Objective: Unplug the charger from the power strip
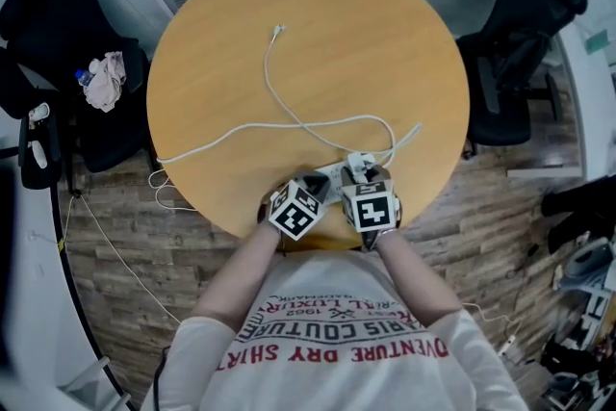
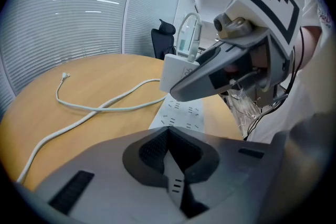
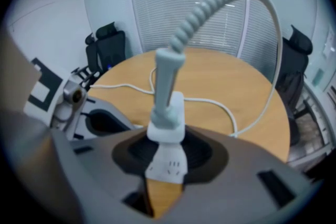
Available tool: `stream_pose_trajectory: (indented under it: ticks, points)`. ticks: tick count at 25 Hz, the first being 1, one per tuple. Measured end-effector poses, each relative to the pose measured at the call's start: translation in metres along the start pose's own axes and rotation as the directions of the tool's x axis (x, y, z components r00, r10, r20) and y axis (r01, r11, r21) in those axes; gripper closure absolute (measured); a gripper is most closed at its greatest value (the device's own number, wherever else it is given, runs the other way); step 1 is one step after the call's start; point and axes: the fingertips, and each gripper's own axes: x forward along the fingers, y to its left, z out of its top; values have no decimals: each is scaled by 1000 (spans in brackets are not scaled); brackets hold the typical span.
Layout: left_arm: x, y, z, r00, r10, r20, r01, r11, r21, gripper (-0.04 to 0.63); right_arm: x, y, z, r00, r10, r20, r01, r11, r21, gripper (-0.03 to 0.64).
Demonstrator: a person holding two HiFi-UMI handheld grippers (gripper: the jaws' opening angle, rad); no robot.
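Note:
A white power strip (image 1: 330, 175) lies at the near edge of the round wooden table (image 1: 385, 43). My left gripper (image 1: 313, 188) is shut on the strip's near end; the strip (image 2: 178, 113) runs away from the left gripper (image 2: 169, 168) across the wood. My right gripper (image 1: 362, 176) is shut on the white charger (image 1: 358, 165). The block of the charger (image 3: 168, 115) sits between the pads of my right gripper (image 3: 167, 139), its ribbed cable arching up and right. In the left gripper view the charger (image 2: 176, 72) hangs just above the strip's sockets.
The strip's long white cable (image 1: 289, 111) snakes over the table middle to a loose plug (image 1: 278, 31). Black office chairs stand left (image 1: 58, 43) and right (image 1: 520, 53). A cloth and bottle (image 1: 104, 80) rest on the left chair. Thin cables trail on the wooden floor.

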Motion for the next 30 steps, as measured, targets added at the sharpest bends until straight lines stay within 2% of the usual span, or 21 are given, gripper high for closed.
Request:
stream_pose_trajectory:
  ticks: [4,7,10,14,17,21,26,30]
  points:
    - [2,1,1,1000,-14,-8,14,1000,-22,563,-16,0,12,999,20,51,-19,1000,-2,462]
    - [-2,8,3,1000,-13,-12,12,994,-108,563,-32,0,24,994,36,107,-35,999,-13,462]
    - [-14,20,14,998,44,42,-36,981,-189,563,-51,-1,39,983,62,175,-57,998,-32,462]
    - [-45,31,43,978,119,170,-80,972,-220,563,-76,-2,59,958,100,269,-83,994,-74,462]
    - [-74,37,66,942,177,284,-110,965,-237,563,-91,-1,69,939,114,325,-88,992,-94,462]
    - [-119,49,102,872,253,420,-163,958,-237,563,-109,0,95,900,147,411,-99,986,-134,462]
    - [-183,50,146,771,318,551,-247,948,-202,563,-142,4,131,816,191,545,-112,978,-176,463]
    - [-227,39,166,707,329,626,-301,941,-154,563,-161,14,148,759,227,610,-114,969,-218,463]
